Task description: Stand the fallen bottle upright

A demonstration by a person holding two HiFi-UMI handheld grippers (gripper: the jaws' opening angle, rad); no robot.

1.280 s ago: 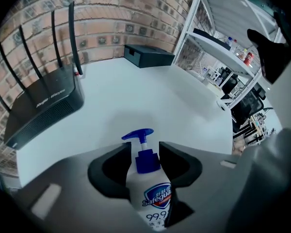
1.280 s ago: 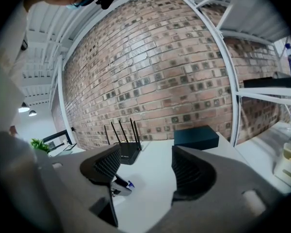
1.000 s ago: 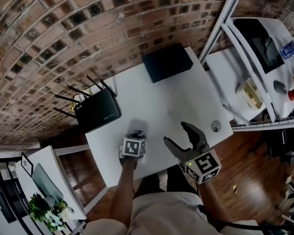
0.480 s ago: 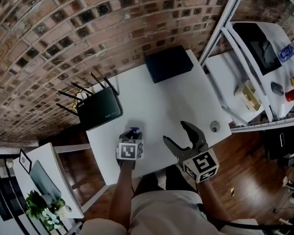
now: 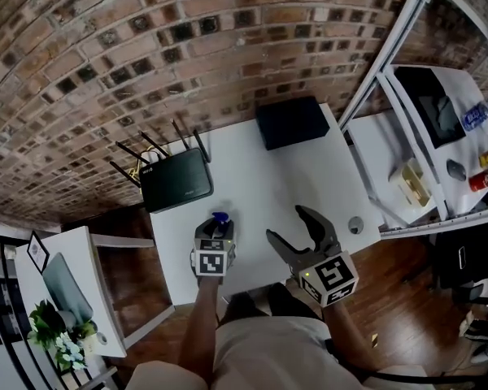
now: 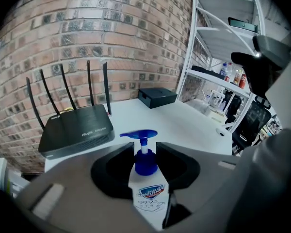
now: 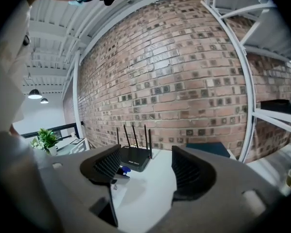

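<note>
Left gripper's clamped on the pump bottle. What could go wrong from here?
1. The left gripper holds the pump bottle lengthwise between its jaws, pump forward; released while tilted, it may topple again.
2. In the head view the bottle is close to the near edge of the table; a sloppy set-down might send it off.
3. The open right gripper hangs close beside and may knock it.

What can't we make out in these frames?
- Pump bottle base: left gripper view, hidden by the left gripper body; table contact unclear.
- Bottle body: head view, under the left gripper; only the blue pump shows.
- Small round object at the table edge: head view, too small to name.
</note>
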